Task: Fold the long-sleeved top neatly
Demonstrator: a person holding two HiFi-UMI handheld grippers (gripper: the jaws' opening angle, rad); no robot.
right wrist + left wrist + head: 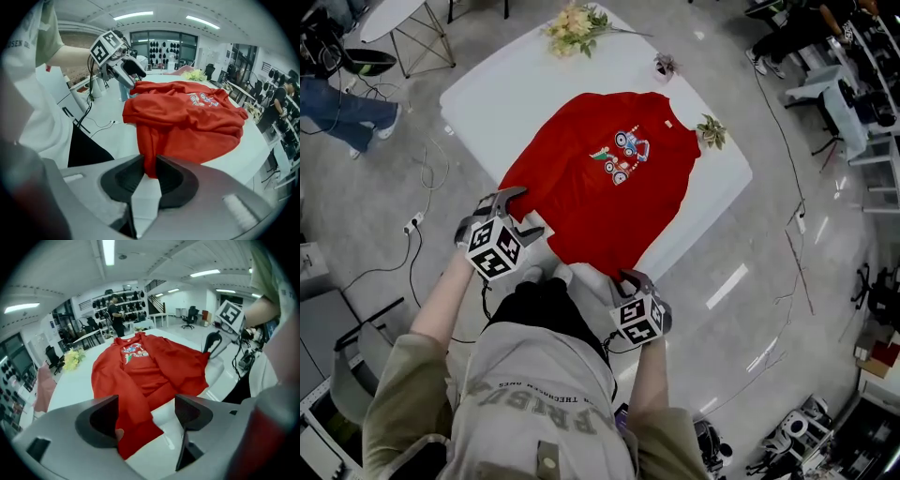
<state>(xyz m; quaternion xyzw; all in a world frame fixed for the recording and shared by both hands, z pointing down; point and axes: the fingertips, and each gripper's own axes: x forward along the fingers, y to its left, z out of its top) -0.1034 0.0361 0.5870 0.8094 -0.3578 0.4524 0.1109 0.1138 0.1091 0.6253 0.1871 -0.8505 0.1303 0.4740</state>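
1. White table (516,94) on a grey floor, noted in the head view. A red long-sleeved top (600,187) lies spread on it, printed front up, with its near edge at the table's near side. Yellow flowers (575,28) lie at the far end. The left gripper (523,212) is at the top's near-left edge. The right gripper (633,278) is at its near-right corner.
2. Left gripper view: the jaws stand wide apart. A red end of the top (136,437) lies on the table between them, close to the left-hand jaw. Neither pad presses it.
3. Right gripper view: the jaws are clamped on a pinched fold of the top (187,117). The cloth runs from the bunched body down into the grip.
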